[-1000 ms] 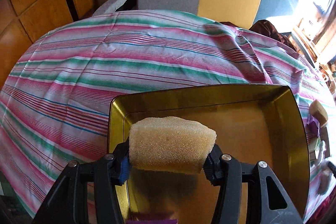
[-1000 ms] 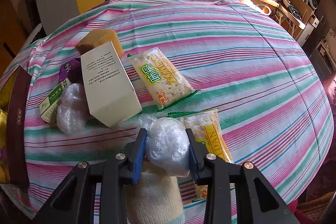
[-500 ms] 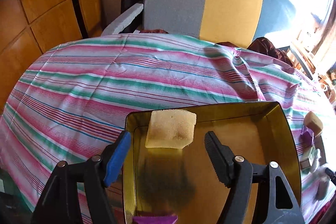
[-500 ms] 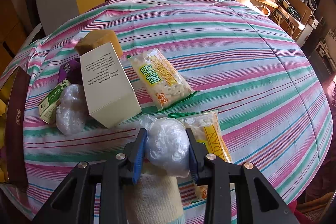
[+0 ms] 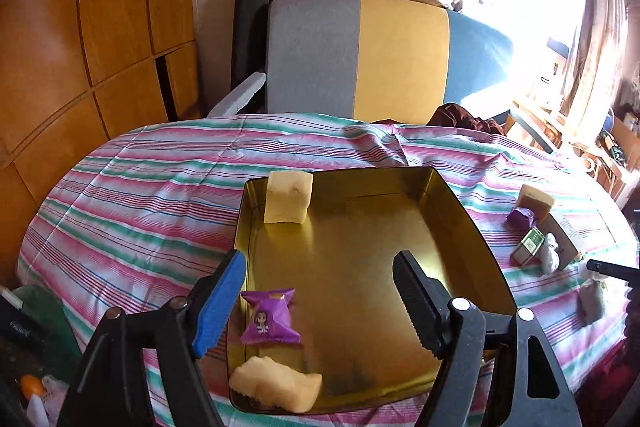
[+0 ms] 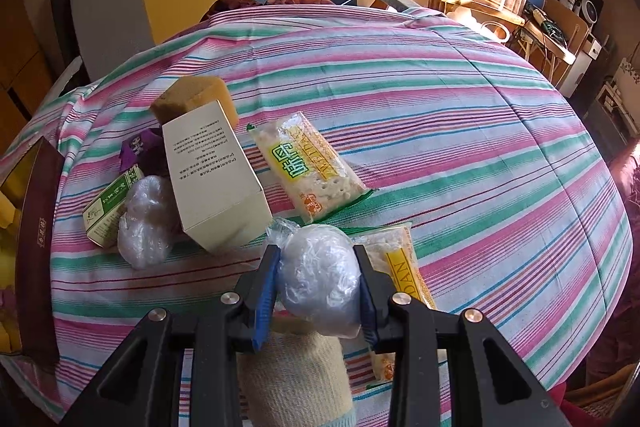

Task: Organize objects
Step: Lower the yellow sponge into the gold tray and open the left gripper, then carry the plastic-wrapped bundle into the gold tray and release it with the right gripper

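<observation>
My left gripper [image 5: 320, 279] is open and empty, held above the near part of a gold tin tray [image 5: 476, 239]. In the tray a yellow sponge [image 5: 288, 203] stands at the far left corner, a purple candy packet [image 5: 272, 319] lies near the left wall, and another yellow sponge [image 5: 276, 387] lies at the near left corner. My right gripper [image 6: 318, 279] is shut on a white plastic-wrapped ball [image 6: 320, 279], just above the striped tablecloth [image 6: 480, 155].
On the cloth lie a beige box [image 6: 212, 183], a brown sponge [image 6: 196, 99], a second plastic-wrapped ball [image 6: 146, 223], a small green box [image 6: 108, 211], a purple packet [image 6: 140, 147], two cracker packs [image 6: 308, 167] and a knit roll [image 6: 296, 375]. A grey-yellow chair [image 5: 356, 59] stands behind.
My left gripper opened and let the yellow sponge go at the tray's far left corner, then drew back and up. My right gripper stays shut on the ball, almost still.
</observation>
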`<state>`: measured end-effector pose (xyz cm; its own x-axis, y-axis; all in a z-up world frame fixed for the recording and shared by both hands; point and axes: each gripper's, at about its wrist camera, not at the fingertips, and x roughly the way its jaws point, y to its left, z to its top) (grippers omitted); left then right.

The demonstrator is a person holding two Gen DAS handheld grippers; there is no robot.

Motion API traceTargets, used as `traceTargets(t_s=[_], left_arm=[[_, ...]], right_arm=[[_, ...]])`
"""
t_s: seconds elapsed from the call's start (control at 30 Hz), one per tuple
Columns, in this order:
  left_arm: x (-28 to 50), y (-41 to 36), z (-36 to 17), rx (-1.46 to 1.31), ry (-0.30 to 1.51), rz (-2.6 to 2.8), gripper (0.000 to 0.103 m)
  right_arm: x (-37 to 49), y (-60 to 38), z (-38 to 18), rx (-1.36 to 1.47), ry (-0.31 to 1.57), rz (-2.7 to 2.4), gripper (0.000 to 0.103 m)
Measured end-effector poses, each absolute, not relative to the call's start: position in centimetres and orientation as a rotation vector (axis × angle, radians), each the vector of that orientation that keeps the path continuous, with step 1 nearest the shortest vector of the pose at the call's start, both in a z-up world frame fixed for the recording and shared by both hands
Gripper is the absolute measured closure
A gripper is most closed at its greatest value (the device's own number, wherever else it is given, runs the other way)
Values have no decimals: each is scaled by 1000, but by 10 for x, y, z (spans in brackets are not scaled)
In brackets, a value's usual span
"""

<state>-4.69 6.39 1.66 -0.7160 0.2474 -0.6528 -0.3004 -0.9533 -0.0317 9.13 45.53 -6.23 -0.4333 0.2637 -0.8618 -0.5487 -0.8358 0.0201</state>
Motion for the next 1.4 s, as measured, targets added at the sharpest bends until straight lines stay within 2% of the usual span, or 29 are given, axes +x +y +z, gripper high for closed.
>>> traceTargets(t_s=[0.27, 0.6, 1.0, 1.4], left_arm=[[-25, 62, 10, -985, 133, 2674, 26], [-21, 46, -1, -1023, 95, 2669, 26], [-25, 6, -11, -1067, -3, 2708, 26], [-29, -58, -28, -1152, -138, 2806, 26]], right_arm=[[95, 440, -30, -1161, 467, 2368, 68], [55, 349, 1, -1176, 441, 2609, 68], [-35, 206, -24, -1508, 572, 2838, 68], [-125, 99, -75, -1831, 774, 2751, 67]])
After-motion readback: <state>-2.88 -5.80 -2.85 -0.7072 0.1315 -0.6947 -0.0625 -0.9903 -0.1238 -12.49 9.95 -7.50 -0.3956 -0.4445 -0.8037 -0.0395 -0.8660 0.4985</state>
